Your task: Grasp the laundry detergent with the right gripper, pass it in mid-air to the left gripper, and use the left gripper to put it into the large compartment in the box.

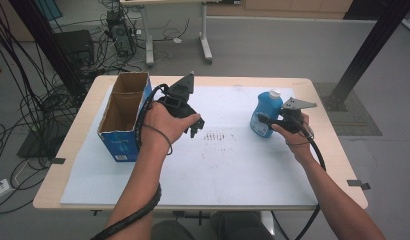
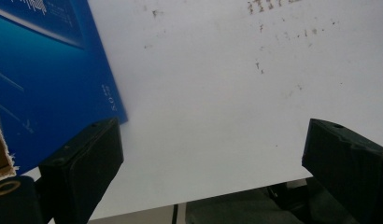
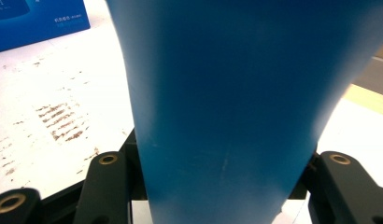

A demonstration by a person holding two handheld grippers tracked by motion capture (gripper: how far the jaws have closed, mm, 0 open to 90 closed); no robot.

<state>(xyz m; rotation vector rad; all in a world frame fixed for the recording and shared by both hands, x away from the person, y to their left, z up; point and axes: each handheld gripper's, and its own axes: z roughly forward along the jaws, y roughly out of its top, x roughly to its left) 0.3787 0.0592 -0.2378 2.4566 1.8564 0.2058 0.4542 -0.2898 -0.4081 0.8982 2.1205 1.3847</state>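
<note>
Plastic, cardboard and a scuffed white sheet

The blue bottle [image 1: 265, 116] looks like smooth plastic with a soft sheen and a white cap, and fine scratches show on its wall up close. The box [image 1: 124, 120] is cardboard, raw brown and matt inside, glossy blue print outside, with a torn fuzzy edge at one corner. The white sheet [image 1: 228, 165] on the table [image 1: 68, 145] is matt and smooth, smudged with dark scuffs near the middle. The table's rim looks like pale wood. Both the left gripper [image 1: 195, 126] and the right gripper [image 1: 265, 120] are matt black plastic with brass-coloured inserts, and the grey plates on top look dull.
</note>
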